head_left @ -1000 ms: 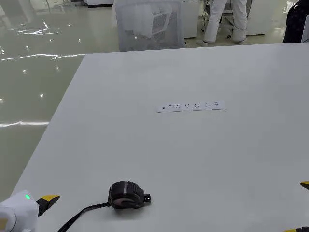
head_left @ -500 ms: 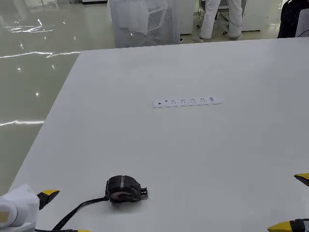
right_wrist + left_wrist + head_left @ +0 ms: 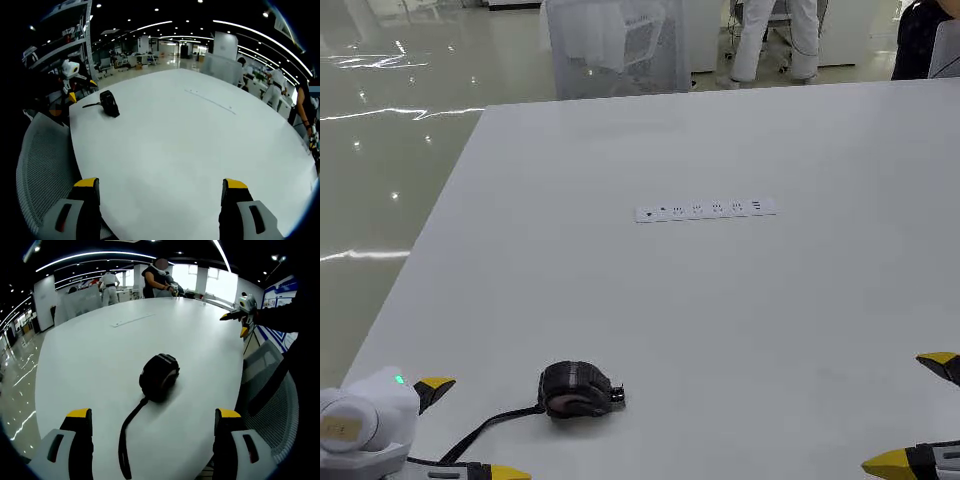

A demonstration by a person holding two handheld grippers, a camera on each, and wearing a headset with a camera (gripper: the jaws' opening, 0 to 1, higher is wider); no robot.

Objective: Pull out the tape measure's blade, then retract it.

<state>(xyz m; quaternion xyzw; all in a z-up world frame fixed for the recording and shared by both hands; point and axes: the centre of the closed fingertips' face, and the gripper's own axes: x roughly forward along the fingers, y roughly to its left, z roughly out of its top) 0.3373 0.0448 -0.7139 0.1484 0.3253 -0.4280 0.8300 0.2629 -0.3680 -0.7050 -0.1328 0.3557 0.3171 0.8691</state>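
Tape measure [image 3: 578, 390] lies on white table [image 3: 770, 320], lower left of head view, black strap [image 3: 490, 432] trailing to bottom edge. Left gripper [image 3: 470, 428] jaws spread, near its left, not touching. Right gripper [image 3: 914, 410] jaws spread, lower right corner, well apart

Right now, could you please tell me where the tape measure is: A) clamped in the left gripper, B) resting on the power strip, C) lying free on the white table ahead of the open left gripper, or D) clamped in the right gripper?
C: the tape measure lies on the table beyond the tips of the open left gripper, touched by neither jaw.
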